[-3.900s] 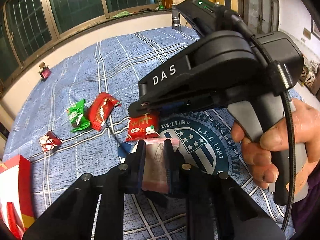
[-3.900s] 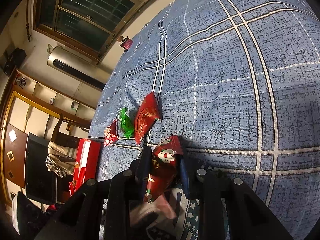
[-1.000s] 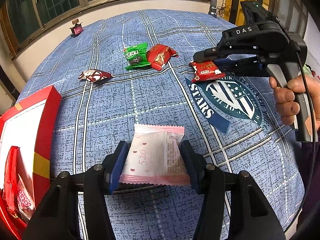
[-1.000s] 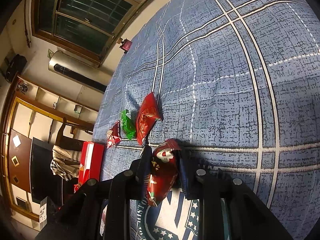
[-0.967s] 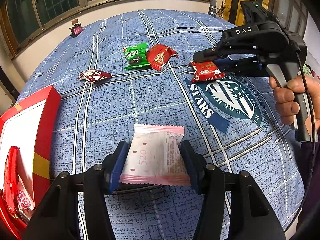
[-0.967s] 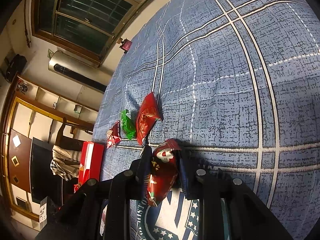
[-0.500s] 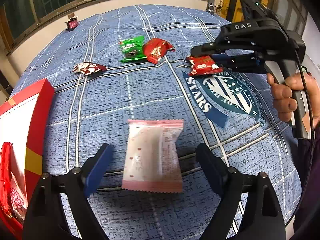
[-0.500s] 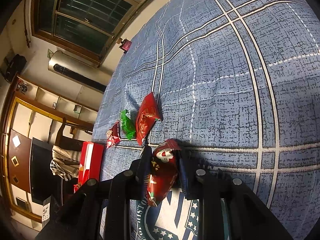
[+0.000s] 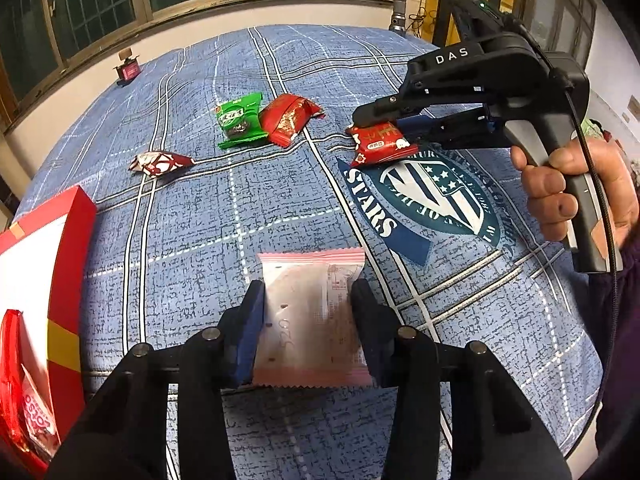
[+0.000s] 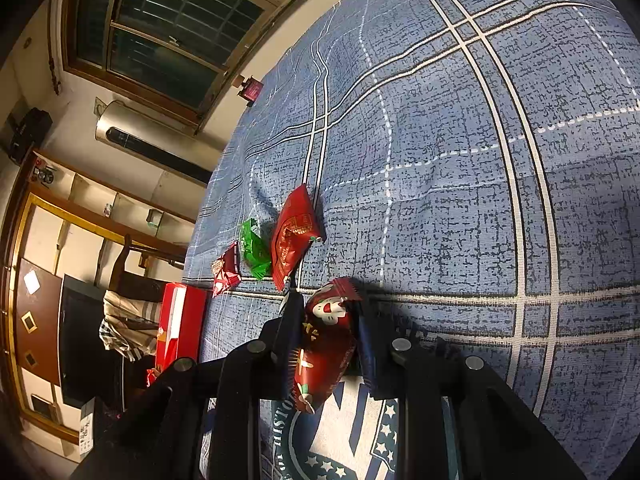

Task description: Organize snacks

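Two packets are in my grip at once: my left gripper [image 9: 307, 322] pinches the pink snack packet [image 9: 313, 320] by its sides, low over the blue cloth [image 9: 200, 220]. That leaves it ready, I judge, for the red box [image 9: 68, 248] nearby. My right gripper [image 10: 326, 340] is pressed onto a red snack packet [image 10: 326, 340] above the printed crest, clear of three loose snacks.

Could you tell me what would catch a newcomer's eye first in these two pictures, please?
Most striking is the pink-and-white snack packet clamped in the left gripper at bottom centre, just above the blue plaid cloth. To the right, the right gripper pinches a red snack packet beside the round STARS emblem. At the far left stands an open red box already holding snacks.
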Tool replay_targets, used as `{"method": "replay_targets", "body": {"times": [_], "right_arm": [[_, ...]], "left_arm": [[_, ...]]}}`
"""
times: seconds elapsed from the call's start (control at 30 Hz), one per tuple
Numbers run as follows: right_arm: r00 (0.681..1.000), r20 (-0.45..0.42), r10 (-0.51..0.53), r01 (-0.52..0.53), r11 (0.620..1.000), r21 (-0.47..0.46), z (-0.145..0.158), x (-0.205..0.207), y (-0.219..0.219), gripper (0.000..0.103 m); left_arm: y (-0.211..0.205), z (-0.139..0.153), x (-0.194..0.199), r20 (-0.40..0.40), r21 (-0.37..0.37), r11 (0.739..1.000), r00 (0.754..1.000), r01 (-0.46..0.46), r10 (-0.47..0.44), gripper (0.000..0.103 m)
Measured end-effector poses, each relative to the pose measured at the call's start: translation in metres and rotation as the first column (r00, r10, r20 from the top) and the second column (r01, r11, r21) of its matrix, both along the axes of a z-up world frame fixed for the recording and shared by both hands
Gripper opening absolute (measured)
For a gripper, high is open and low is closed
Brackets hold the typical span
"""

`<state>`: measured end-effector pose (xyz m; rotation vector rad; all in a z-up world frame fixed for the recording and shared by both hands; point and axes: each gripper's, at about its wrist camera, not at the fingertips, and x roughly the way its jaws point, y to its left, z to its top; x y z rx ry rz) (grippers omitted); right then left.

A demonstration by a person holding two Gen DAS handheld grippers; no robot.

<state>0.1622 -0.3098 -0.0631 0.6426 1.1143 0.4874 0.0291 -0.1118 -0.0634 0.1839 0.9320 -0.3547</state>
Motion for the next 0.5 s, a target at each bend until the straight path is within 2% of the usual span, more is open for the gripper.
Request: {"method": "replay_targets", "body": {"times": [0.5], "right_arm": [[1.0, -0.002, -0.002, 0.002, 1.0, 0.004, -0.0028, -0.0008, -0.0003, 0.026]], "left_arm": [[0.0098, 0.001, -0.0007, 0.004, -0.027, 0.999, 0.999, -0.036, 0.036, 0.036]]}}
